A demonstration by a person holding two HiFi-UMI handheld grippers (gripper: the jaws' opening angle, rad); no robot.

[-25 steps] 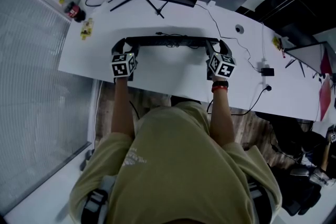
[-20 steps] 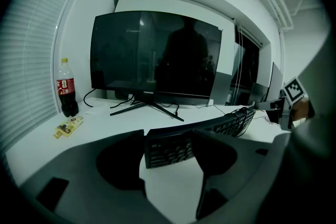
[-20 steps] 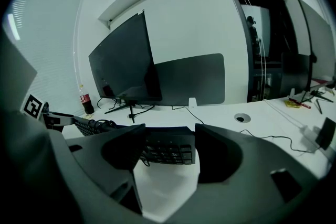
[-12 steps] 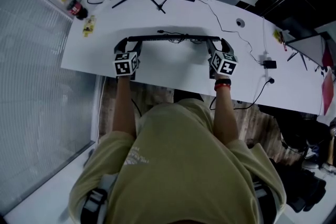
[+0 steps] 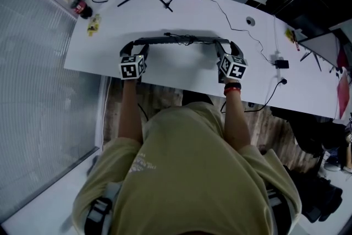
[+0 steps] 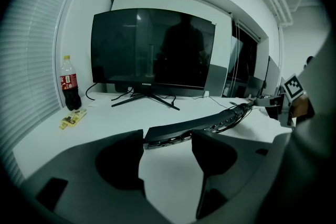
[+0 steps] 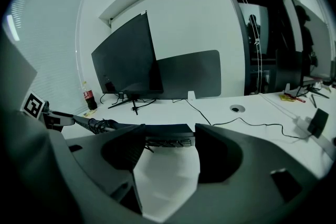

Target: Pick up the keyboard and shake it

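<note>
The long black keyboard (image 5: 176, 39) sits at upper middle of the head view, apparently lifted just clear of the white surface (image 5: 181, 71). The left gripper (image 5: 134, 45) and right gripper (image 5: 226, 45) each have their fingers clamped on one end of it. Pick-up looks done and the shake is in hand. Next come short matched strokes, with both grips kept firm.

Left claw (image 5: 133, 48), right claw (image 5: 228, 48) (both clamped).
</note>
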